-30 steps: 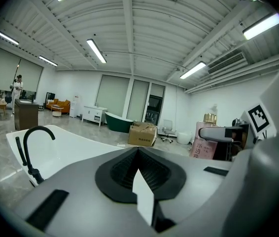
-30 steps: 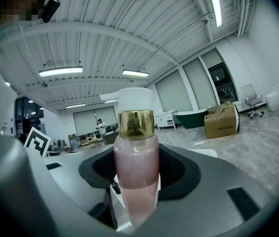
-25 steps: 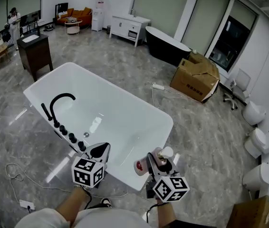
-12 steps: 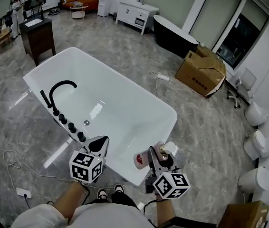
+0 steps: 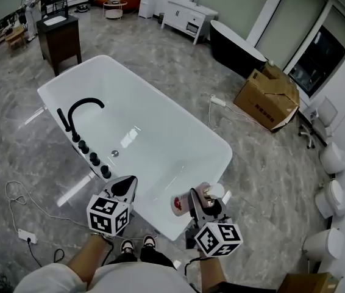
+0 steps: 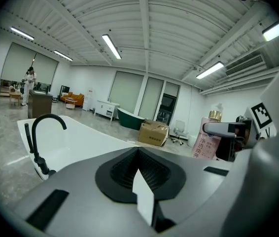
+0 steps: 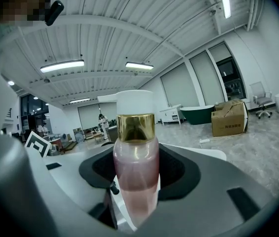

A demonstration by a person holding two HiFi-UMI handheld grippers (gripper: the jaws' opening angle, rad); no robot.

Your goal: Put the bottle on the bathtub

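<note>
**A:** What is in the jaws of the right gripper (image 5: 195, 201)?

**B:** The bottle (image 7: 135, 174). They are clamped on its pink body from either side. Its gold collar and white cap stick out above them, and it stands upright between them.

**A:** And the left gripper (image 5: 127, 187)?

**B:** Its jaws are closed tip to tip with nothing between them. The bottle shows off to their right in the left gripper view, with one jaw of the other gripper across its neck.

**A:** Where is the bathtub (image 5: 154, 133) from there?

**B:** Ahead of both pairs of jaws and below them. In the head view, its near corner lies just under the right jaws, and its near long rim is just ahead of the left ones. The black faucet (image 6: 34, 144) is ahead and to the left of the left jaws.

**A:** Is the bottle resting on the rim?

**B:** I cannot tell. Its base is hidden in every view, so all I can say is that it is gripped over that near corner.

**A:** Anything beyond the tub?

**B:** A cardboard box (image 5: 267, 99) on the floor, far ahead and to the right of the right jaws.
</note>
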